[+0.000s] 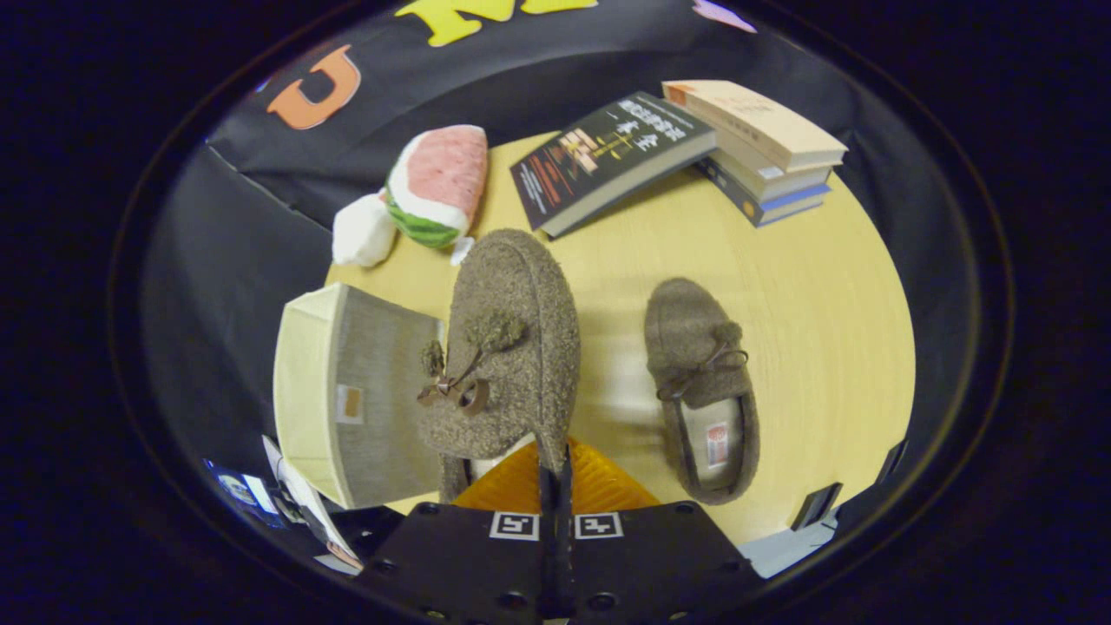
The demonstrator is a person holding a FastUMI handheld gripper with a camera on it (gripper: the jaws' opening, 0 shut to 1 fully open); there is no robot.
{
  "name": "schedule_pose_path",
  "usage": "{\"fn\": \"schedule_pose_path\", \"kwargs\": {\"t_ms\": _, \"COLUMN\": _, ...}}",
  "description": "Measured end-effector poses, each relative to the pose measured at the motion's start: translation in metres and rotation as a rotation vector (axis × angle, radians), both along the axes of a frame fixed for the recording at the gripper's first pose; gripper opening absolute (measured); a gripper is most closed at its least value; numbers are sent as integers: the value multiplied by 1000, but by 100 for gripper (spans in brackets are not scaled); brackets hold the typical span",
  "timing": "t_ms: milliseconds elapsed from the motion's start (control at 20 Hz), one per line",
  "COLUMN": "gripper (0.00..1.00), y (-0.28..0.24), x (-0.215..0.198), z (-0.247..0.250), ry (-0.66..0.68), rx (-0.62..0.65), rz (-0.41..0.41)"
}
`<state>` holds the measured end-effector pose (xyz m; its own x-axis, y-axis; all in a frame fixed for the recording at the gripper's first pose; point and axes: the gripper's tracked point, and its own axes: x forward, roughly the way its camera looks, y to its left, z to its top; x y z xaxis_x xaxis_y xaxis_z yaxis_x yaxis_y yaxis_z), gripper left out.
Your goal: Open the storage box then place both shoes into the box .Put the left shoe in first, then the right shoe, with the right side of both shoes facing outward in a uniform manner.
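1. Gripper (pixel 555 473) clamped on the collar of the near shoe (pixel 508 347), lifted off the tabletop (pixel 825 347), toe pointing away.
2. Held just beside the open box (pixel 347 395) at the table's left edge, likely for loading first.
3. Second shoe (pixel 701 386) flat mid-table, waiting its turn.

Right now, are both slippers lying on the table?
No: one slipper is raised, pinched in the shut jaws, while the other slipper lies on the table.

Tongs (pixel 555 486) clamp left slipper (pixel 508 347); right slipper (pixel 703 391) on table (pixel 825 330).
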<state>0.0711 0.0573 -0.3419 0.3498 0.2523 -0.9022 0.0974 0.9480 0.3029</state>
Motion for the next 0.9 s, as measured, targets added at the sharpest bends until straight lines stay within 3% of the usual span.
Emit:
{"fn": "schedule_pose_path", "kwargs": {"t_ms": 200, "gripper": 0, "y": 54, "x": -3, "z": 54, "ry": -83, "rx": 49, "rz": 57}}
{"fn": "schedule_pose_path", "kwargs": {"t_ms": 450, "gripper": 0, "y": 137, "x": -2, "z": 79, "ry": -84, "rx": 87, "rz": 156}}
{"fn": "schedule_pose_path", "kwargs": {"t_ms": 650, "gripper": 0, "y": 205, "x": 2, "z": 63, "ry": -19, "rx": 99, "rz": 189}}
{"fn": "schedule_pose_path", "kwargs": {"t_ms": 900, "gripper": 0, "y": 269, "x": 13, "z": 7, "ry": 106, "rx": 32, "rz": 115}}
